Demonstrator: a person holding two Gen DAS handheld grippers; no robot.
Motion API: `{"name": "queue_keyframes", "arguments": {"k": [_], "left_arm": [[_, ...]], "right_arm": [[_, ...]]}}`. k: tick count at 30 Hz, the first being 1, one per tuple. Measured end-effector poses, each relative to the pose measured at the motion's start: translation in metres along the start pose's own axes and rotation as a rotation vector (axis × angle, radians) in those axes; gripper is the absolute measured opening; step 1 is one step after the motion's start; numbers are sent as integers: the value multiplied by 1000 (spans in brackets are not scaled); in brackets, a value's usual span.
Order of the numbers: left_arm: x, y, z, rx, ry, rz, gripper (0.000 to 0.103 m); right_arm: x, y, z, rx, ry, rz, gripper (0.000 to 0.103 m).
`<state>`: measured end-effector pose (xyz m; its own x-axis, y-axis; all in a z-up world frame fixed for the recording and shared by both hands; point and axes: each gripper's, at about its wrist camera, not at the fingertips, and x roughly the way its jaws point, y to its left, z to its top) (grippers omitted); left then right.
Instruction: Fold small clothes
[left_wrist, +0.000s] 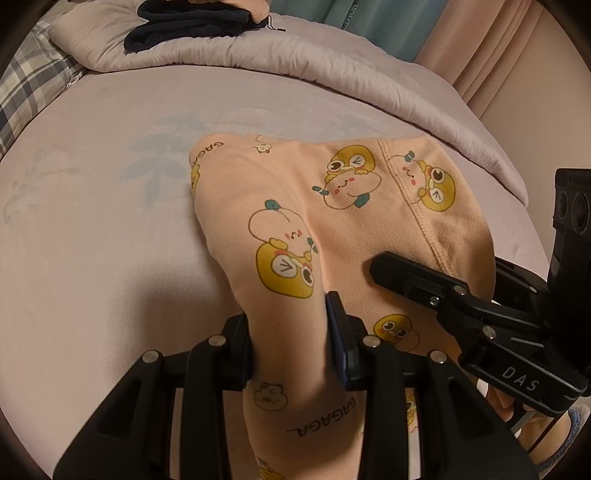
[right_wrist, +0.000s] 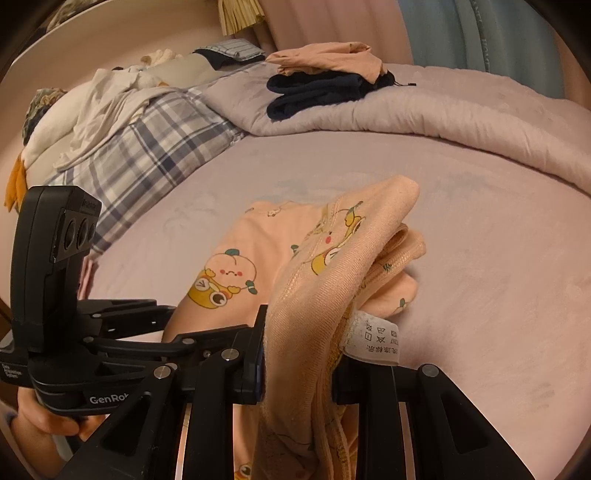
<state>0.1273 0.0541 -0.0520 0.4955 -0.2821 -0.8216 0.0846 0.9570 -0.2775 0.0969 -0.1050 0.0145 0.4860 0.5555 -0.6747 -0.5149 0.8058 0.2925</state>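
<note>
A small peach garment (left_wrist: 354, 206) printed with cartoon ducks and peaches is draped over the pale lilac bed sheet (left_wrist: 92, 221). My left gripper (left_wrist: 290, 332) is shut on a fold of the peach garment at the near edge. In the right wrist view, my right gripper (right_wrist: 297, 354) is shut on a bunched, inside-out part of the same garment (right_wrist: 332, 266), and a white care label (right_wrist: 373, 338) hangs beside its far finger. The right gripper's body (left_wrist: 480, 310) shows at the right of the left wrist view. The left gripper's body (right_wrist: 92, 343) shows at the left of the right wrist view.
A rolled lilac quilt (right_wrist: 424, 110) lies across the far side of the bed, with a folded navy garment (right_wrist: 317, 92) and a peach one (right_wrist: 325, 59) on it. A plaid pillow (right_wrist: 147, 155) and rumpled white clothes (right_wrist: 99, 107) lie at the far left. Curtains (left_wrist: 369, 22) hang behind.
</note>
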Motion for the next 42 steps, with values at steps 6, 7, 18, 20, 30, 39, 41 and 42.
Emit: {"name": "queue_keyframes", "arguments": {"k": [6,7,18,20,30,39,41,42], "left_arm": [[3,-1,0,2,9,7,35],[4,-1,1,2,10,7,35],[9,-2,0,3,20,16,36],[9,-3,0,2,21,16,36],[13,-2,-1,-2,28,16,36],[13,-2,-1,-4,29,15,37],[13,-2,-1,-3,29,15,38],[14,-1,-1,-4,30,14,38]], "right_arm": [[3,-1,0,5,7,-1,27],[3,-2,0,6,8,-2,27],[9,-2,-2,16,20,-6,27],[9,-3,-2,15,21,-6,27],[14,-7,-4,34,34,-8,27],[16,-11,-5,55,41,-4,27],[16,-12,-5,60,43,-3,27],[17,-13,-5,62,45,-3,27]]}}
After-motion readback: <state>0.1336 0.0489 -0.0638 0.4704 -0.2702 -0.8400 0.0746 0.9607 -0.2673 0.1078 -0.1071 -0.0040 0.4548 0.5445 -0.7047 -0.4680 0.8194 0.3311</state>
